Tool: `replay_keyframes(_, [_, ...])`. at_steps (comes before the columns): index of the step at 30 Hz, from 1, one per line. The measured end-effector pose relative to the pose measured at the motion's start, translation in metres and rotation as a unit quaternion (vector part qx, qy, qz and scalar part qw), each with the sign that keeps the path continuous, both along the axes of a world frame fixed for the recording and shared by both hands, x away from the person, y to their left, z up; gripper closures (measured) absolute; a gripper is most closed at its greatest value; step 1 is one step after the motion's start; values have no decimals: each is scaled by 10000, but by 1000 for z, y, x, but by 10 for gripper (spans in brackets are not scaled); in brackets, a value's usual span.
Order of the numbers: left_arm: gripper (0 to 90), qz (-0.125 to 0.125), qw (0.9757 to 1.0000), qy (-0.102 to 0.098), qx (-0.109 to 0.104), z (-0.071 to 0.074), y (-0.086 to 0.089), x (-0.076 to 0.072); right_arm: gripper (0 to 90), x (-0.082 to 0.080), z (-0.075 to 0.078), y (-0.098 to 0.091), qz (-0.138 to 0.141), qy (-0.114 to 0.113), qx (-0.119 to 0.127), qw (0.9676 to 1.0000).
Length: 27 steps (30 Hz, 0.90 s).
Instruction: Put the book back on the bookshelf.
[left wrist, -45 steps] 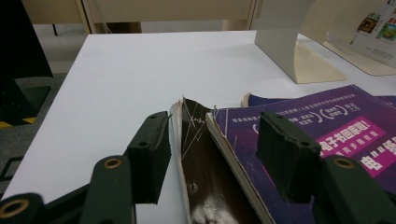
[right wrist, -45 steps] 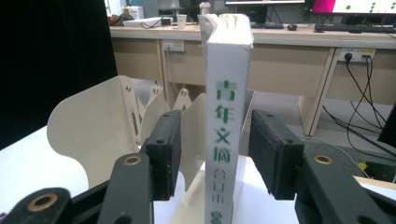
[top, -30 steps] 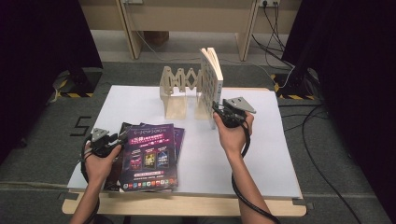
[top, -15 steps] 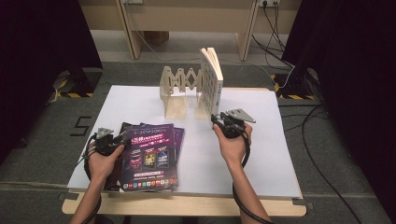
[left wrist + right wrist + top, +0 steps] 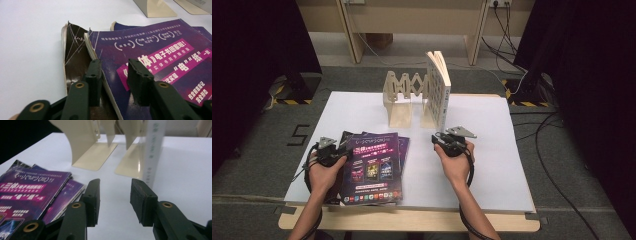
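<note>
Straddling the top purple book's (image 5: 155,65) edge, lower left, left gripper (image 5: 113,72) closing, not clamped yet. Looks floppy, slick; best pinched near spine. Right gripper (image 5: 113,195) open, empty.

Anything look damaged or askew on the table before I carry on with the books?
Yes. The dark book at the bottom of the stack has a torn, frayed cover edge. The stack is fanned out unevenly, with the purple book on top. The white book in the bookend rack stands upright.
</note>
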State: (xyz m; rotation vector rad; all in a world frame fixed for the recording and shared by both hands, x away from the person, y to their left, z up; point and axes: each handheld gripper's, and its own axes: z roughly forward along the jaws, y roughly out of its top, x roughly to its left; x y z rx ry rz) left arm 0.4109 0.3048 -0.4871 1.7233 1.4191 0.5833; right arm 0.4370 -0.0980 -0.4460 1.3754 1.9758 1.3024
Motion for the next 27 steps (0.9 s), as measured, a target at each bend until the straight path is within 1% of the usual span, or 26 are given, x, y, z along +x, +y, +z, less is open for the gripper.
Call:
replay_keyframes(2, [652,-42,10000,5,-54,-1,-1,1,608,0,-4,5,96,86,20,9999])
replay_keyframes(4, [653,-84,9999,10,-56,-1,-4,1,608,0,-8,11,183,183,12,9997])
replay_keyframes(5, [654,-103,9999,11,-26,-1,-5,1,608,0,-10,14,231,196,-33,9995])
replay_keyframes(10, [664,-261,9996,20,59,1,-13,-1,608,3,-16,27,406,335,-75,9986])
replay_keyframes(13, [665,-311,9995,19,66,1,-16,-2,606,6,-17,33,485,419,-130,9979])
replay_keyframes(15, [665,-343,9993,17,128,1,-18,-2,598,9,-19,38,561,492,-179,9970])
replay_keyframes(16, [665,-365,9992,19,163,2,-19,-3,598,9,-19,38,561,492,-179,9970])
replay_keyframes(20, [665,-426,9988,28,239,2,-22,-4,587,13,-22,43,618,615,-180,9960])
replay_keyframes(23, [665,-446,9986,28,271,2,-24,-4,582,15,-24,46,679,696,-157,9951])
replay_keyframes(27, [664,-551,9981,52,286,4,-28,-5,579,18,-28,51,731,782,-194,9941])
